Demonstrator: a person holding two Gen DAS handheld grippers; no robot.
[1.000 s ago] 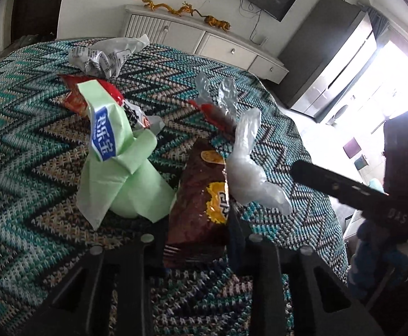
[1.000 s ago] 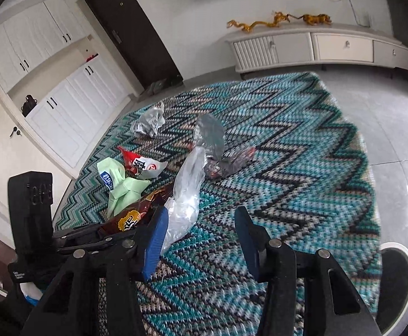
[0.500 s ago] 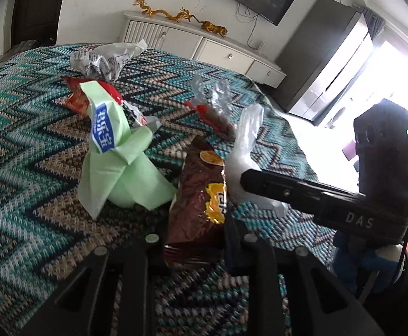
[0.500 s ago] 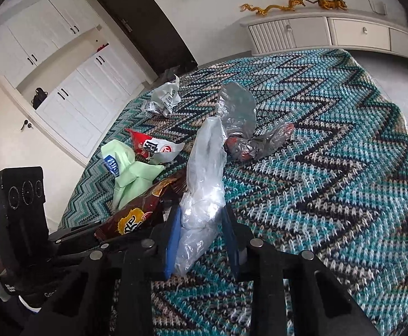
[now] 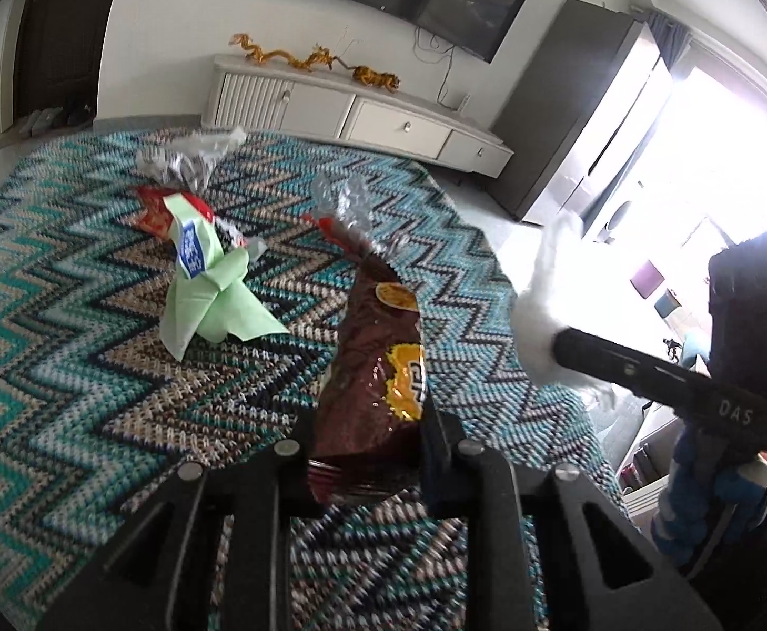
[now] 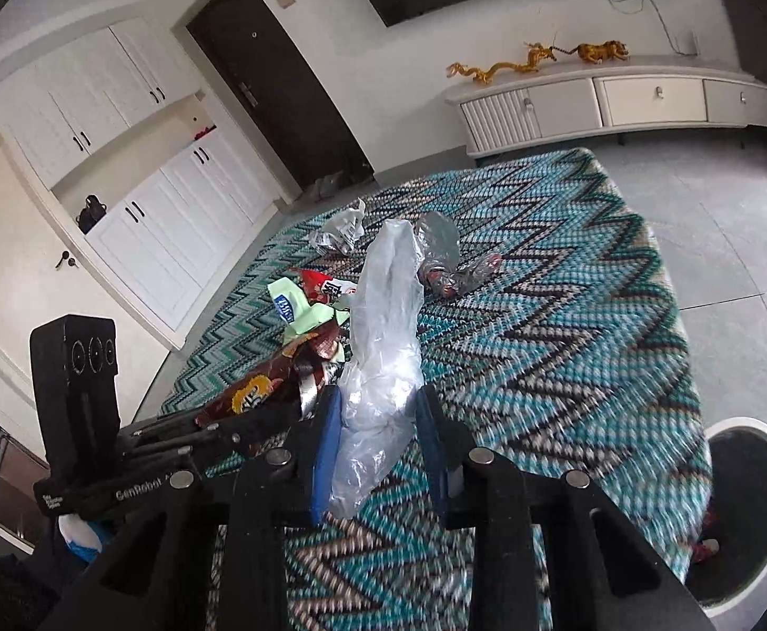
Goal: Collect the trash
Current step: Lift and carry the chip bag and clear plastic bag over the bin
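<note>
My left gripper (image 5: pixel 370 423) is shut on a brown chip bag (image 5: pixel 370 368) and holds it above the zigzag rug (image 5: pixel 68 347). My right gripper (image 6: pixel 378 410) is shut on a clear plastic bag (image 6: pixel 383 326), also lifted; it shows washed-out white in the left wrist view (image 5: pixel 546 310). On the rug lie a green wrapper (image 5: pixel 210 289), a red wrapper (image 5: pixel 154 213), a crumpled silver-white wrapper (image 5: pixel 183 163) and a clear wrapper with red inside (image 5: pixel 341 215). The left gripper and chip bag (image 6: pixel 257 389) show in the right wrist view.
A round bin (image 6: pixel 741 515) with a white rim stands on the tile floor just off the rug's right edge. A low white cabinet (image 5: pixel 352 110) runs along the far wall. White cupboards (image 6: pixel 136 221) and a dark door (image 6: pixel 278 89) stand at the left.
Both grippers have lifted with their bags, away from the rug. The right gripper, open a second ago, closed on the clear plastic bag and carried it to the right.
</note>
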